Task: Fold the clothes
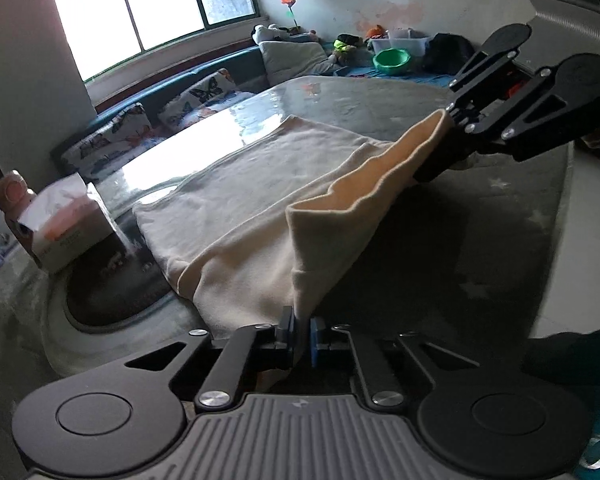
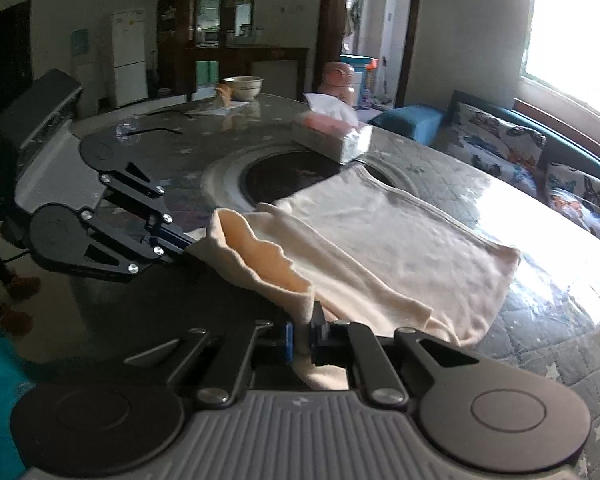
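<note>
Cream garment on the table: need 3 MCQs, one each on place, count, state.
1. The tissue box sits where?
A. on the table beyond the garment
B. on the sofa
C. on the floor

2. How many tongs grip the cream garment?
A. none
B. one
C. two

3. The garment's gripped edge is
A. flat on the table
B. lifted off the table
C. rolled into a ball

Answers: 1 A, it stands on the table past the cloth's far end. 2 C, left tongs and right tongs both pinch cloth. 3 B, it hangs between them.
</note>
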